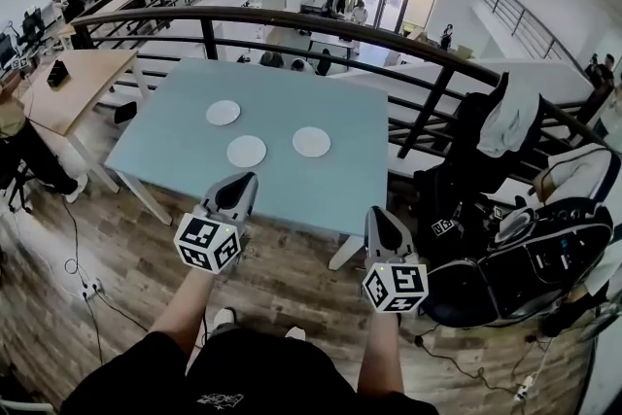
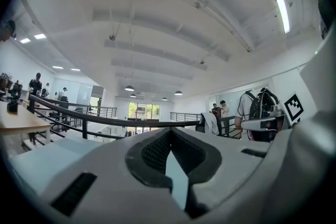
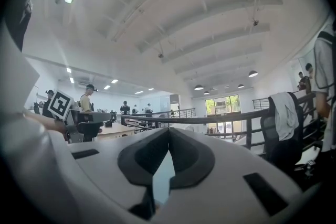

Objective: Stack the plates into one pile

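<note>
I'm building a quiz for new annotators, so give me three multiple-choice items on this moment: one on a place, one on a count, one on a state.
1. Where do the plates lie?
A) in one pile
B) spread apart on the blue table
C) on the floor

2. How many plates are there?
A) two
B) three
C) five

3. How are the left gripper and right gripper?
A) both shut, empty
B) both open
C) one holds a plate

Answers:
1 B, each plate lies alone on the tabletop.
2 B, three white discs show.
3 A, both pairs of jaws meet with nothing between.
</note>
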`<state>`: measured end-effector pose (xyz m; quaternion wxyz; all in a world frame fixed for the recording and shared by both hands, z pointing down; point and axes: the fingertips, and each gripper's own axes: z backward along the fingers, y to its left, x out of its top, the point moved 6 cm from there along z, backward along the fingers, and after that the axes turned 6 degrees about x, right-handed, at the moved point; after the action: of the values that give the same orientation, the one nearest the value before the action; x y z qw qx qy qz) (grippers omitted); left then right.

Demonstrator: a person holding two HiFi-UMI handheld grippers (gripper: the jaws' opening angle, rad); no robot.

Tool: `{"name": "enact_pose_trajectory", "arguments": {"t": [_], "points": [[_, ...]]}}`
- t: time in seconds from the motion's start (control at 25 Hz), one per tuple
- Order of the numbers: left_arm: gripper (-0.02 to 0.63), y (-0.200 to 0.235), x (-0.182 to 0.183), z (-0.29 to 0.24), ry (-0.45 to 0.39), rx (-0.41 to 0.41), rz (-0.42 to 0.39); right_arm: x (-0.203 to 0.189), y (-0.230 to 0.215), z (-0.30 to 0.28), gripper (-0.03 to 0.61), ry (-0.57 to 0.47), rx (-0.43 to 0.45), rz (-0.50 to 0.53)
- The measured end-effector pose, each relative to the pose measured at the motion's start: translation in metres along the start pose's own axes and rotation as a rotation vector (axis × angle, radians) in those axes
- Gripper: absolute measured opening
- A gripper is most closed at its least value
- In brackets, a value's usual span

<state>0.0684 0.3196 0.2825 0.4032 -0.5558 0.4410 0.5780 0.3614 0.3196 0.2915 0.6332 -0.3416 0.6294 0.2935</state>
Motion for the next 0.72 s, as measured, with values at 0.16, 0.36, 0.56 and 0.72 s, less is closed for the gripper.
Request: {"name": "enact_pose_trajectory", "arguments": {"t": [0.16, 0.36, 0.56, 0.72], "points": [[0.008, 0.029, -0.006, 0.012, 0.011, 0.005, 0.006, -0.003, 0.028, -0.018, 0.008, 0.003, 0.015, 0.002], [0.008, 0.082, -0.004, 0.021, 0.015, 0.002, 0.009, -0.006, 0.067, -0.051, 0.008, 0.004, 0.011, -0.012], [0.008, 0.134, -0.005, 0.027, 0.019, -0.010, 0.022, -0.004, 0.106, -0.087, 0.008, 0.010, 0.007, -0.003], [0.008, 0.176, -0.006, 0.038, 0.021, -0.034, 0.027, -0.008, 0.137, -0.116, 0.008, 0.013, -0.012, -0.014]]}}
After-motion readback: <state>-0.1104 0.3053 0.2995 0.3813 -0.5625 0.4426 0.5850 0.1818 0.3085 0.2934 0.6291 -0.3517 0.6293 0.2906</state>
